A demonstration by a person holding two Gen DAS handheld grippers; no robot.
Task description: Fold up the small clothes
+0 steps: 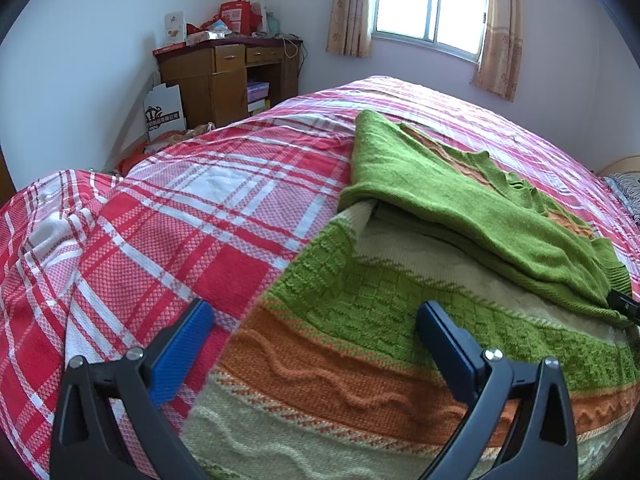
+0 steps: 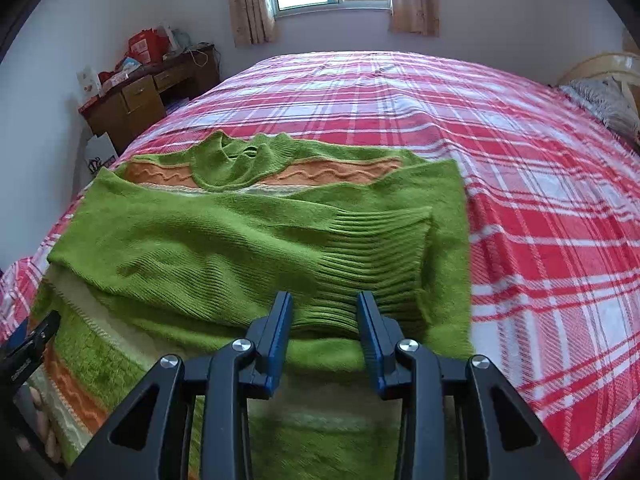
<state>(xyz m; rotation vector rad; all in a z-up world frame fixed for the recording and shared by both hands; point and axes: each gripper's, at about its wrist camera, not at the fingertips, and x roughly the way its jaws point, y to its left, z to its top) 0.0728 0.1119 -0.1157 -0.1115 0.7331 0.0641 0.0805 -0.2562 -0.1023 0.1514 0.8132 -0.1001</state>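
A green knitted sweater with orange and cream wavy bands lies on the bed with the red-and-white plaid cover, filling the centre and lower left of the right wrist view, both sleeves folded across its body. The right gripper hangs over the ribbed cuff, fingers partly spread and not pinching it. In the left wrist view, the left gripper hovers above the sweater's hem edge, fingers spread wide, empty.

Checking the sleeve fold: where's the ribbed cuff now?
In the right wrist view, the cuff lies folded across the sweater, just beyond the right gripper.
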